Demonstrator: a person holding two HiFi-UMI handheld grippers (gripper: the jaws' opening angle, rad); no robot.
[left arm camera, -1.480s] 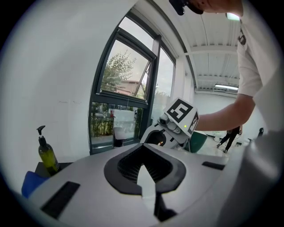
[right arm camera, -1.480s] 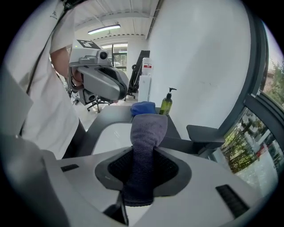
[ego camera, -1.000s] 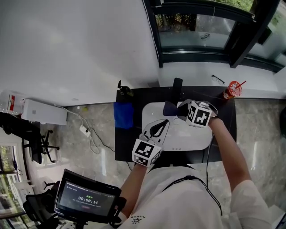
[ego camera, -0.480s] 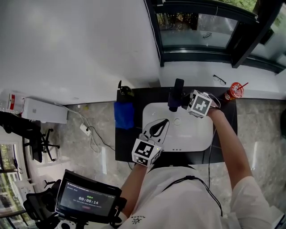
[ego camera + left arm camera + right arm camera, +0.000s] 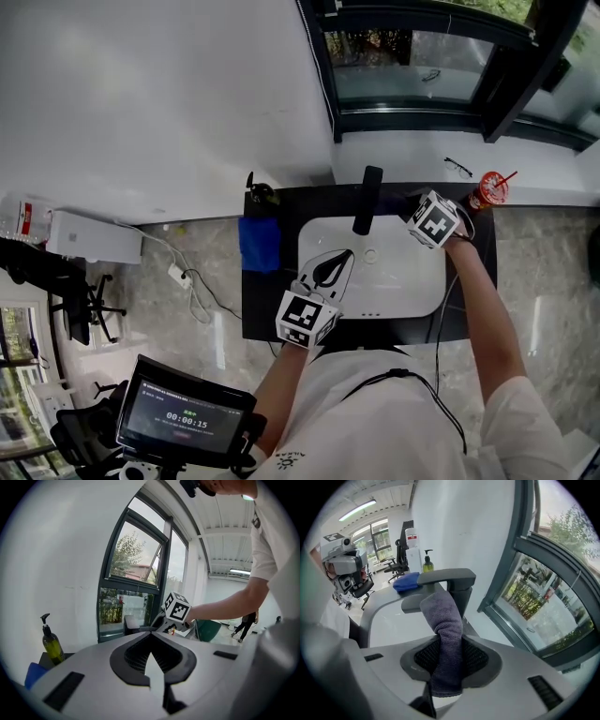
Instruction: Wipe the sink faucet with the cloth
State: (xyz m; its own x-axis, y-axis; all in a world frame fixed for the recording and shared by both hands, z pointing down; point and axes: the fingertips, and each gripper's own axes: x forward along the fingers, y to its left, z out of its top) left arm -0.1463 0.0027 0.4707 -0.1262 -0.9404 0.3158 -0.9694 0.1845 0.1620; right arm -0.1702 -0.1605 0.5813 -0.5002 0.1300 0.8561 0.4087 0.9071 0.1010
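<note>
Counter [image 5: 267, 300]: black, under a window.
Sink [image 5: 412, 281]: white basin set in the counter.
Faucet [image 5: 367, 200]: dark, at the sink's back rim, spout over the basin.
Left gripper [image 5: 342, 258]: jaws together, nothing in them, over the sink's near left corner.
Right gripper [image 5: 449, 641]: clamped on the cloth, right of the faucet.
Cloth [image 5: 446, 620]: grey-purple, standing up from the jaws beside the faucet. I can't tell whether it touches.

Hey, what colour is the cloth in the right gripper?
Greyish purple, plain with no pattern. The cloth shows best in the right gripper view.
</note>
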